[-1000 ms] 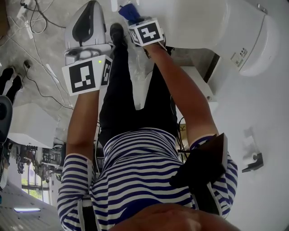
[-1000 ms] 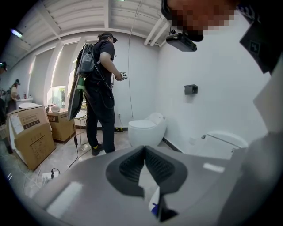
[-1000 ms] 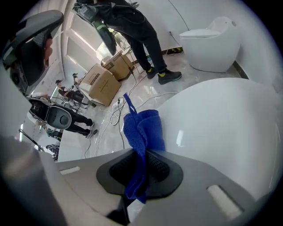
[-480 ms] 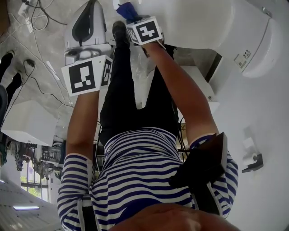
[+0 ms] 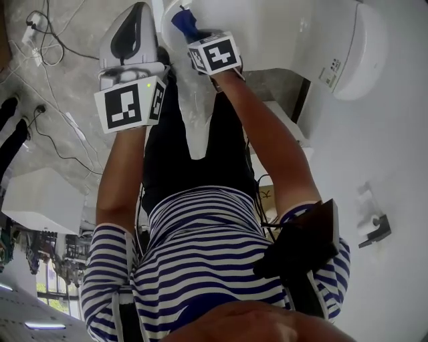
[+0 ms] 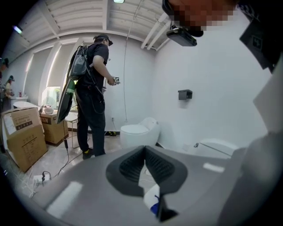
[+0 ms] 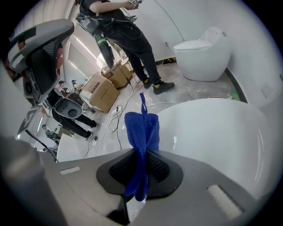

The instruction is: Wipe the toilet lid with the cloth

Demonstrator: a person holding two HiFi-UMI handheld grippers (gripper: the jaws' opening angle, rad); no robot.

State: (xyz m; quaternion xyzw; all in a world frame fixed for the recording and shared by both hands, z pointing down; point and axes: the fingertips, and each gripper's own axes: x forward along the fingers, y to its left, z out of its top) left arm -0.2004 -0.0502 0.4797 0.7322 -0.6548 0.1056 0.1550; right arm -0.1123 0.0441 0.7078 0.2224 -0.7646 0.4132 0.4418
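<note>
A white toilet with its lid (image 5: pixel 281 30) down fills the top of the head view. In the right gripper view the smooth lid (image 7: pixel 212 137) lies just beyond the jaws. My right gripper (image 5: pixel 192 32) (image 7: pixel 140 165) is shut on a blue cloth (image 5: pixel 181 19) (image 7: pixel 141 130). The cloth sticks out past the jaws in a bunched fold, at the lid's near left edge. Whether it touches the lid I cannot tell. My left gripper (image 5: pixel 137 9) (image 6: pixel 145 161) hangs to the left of the toilet, over the floor, shut with nothing in it.
A second white toilet (image 6: pixel 138 131) (image 7: pixel 204 52) stands by the wall. Near it stands a person in black (image 6: pixel 92 88) with a backpack. Cardboard boxes (image 7: pixel 105 90) and cables (image 5: pixel 50 113) lie on the floor at the left. A white wall closes the right side.
The head view has shifted, so more of the toilet shows. The right gripper stays with the cloth at the lid's edge. The left gripper sits slightly higher in frame.
</note>
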